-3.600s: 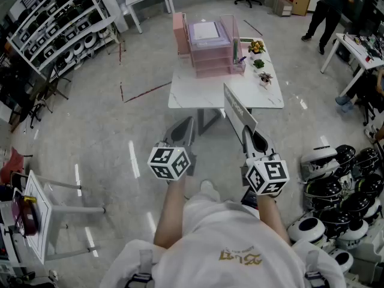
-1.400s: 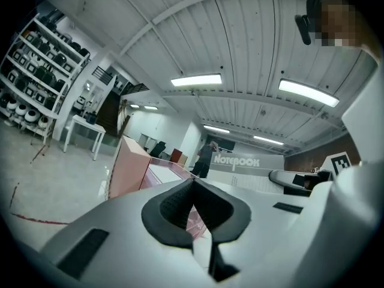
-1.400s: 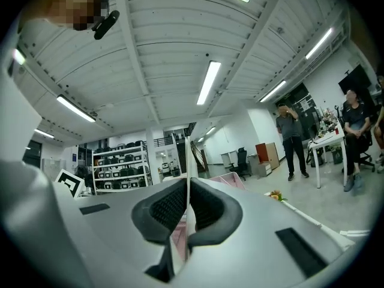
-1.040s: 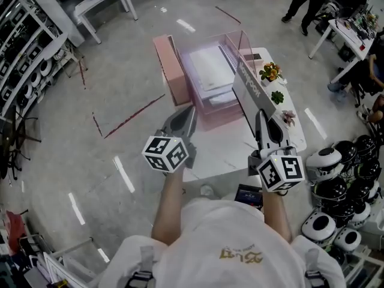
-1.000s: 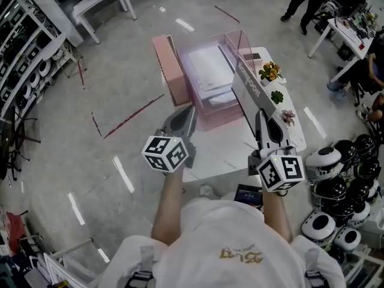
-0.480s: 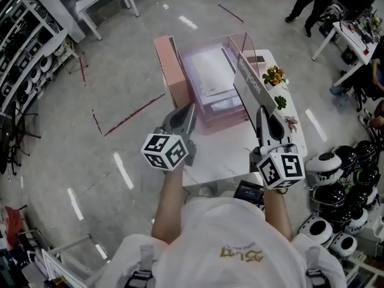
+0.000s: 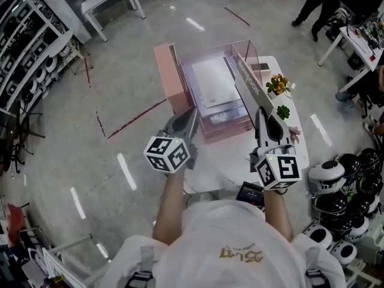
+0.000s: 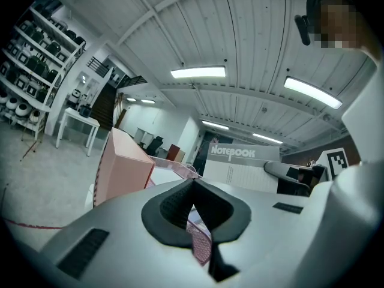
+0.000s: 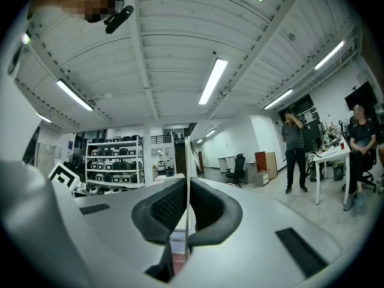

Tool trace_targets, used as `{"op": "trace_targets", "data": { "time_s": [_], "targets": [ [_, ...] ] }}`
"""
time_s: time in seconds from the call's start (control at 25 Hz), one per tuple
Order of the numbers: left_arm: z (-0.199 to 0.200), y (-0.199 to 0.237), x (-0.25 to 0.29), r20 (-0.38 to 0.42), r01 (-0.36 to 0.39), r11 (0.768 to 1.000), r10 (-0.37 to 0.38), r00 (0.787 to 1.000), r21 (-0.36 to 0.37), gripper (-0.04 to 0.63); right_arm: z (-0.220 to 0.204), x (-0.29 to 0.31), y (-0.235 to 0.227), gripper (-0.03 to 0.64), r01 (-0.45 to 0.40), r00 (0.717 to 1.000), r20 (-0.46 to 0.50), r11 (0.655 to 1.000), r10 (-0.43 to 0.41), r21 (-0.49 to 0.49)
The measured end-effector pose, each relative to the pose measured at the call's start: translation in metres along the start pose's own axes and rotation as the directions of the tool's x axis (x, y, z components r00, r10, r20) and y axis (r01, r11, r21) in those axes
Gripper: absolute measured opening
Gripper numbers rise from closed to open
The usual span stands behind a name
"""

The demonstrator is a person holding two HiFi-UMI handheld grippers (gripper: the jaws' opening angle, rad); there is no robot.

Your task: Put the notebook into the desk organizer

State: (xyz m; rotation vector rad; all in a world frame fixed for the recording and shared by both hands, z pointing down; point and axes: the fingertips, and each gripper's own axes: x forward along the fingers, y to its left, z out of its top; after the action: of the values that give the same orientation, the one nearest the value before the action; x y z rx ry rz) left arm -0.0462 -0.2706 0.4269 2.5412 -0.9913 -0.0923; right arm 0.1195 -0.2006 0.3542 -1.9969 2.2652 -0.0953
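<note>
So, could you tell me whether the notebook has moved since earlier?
Yes: the notebook has come forward to the right side of the pink organizer.

Potted plants (image 7: 278, 86) line the white table's (image 7: 228, 162) right edge — helmets (image 7: 327, 176) crowd the floor beside.

Desk organizer (image 7: 170, 77) pink; notebook (image 7: 251, 90) grey, white lettering; table (image 7: 225, 158) white; floor (image 7: 90, 137) pale grey, red lines.

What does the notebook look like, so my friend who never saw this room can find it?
Find the white table in the middle of the room, with the pink see-through plastic desk organizer on it. At its right side, the thin grey notebook is held on edge by the right hand-held gripper; only it has NOTEBOOK printed along its cover.
</note>
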Motion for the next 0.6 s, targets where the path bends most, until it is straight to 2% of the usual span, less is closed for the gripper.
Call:
{"op": "trace_targets", "data": {
  "time_s": [0.6],
  "targets": [
    [-0.001,0.011,0.023,-0.006,-0.027,1.0,0.027,1.0,-0.001,0.018,-0.012,0.032,-0.017,0.02,-0.01,1.0,-0.027,0.998,0.008,-0.059]
  ]
}}
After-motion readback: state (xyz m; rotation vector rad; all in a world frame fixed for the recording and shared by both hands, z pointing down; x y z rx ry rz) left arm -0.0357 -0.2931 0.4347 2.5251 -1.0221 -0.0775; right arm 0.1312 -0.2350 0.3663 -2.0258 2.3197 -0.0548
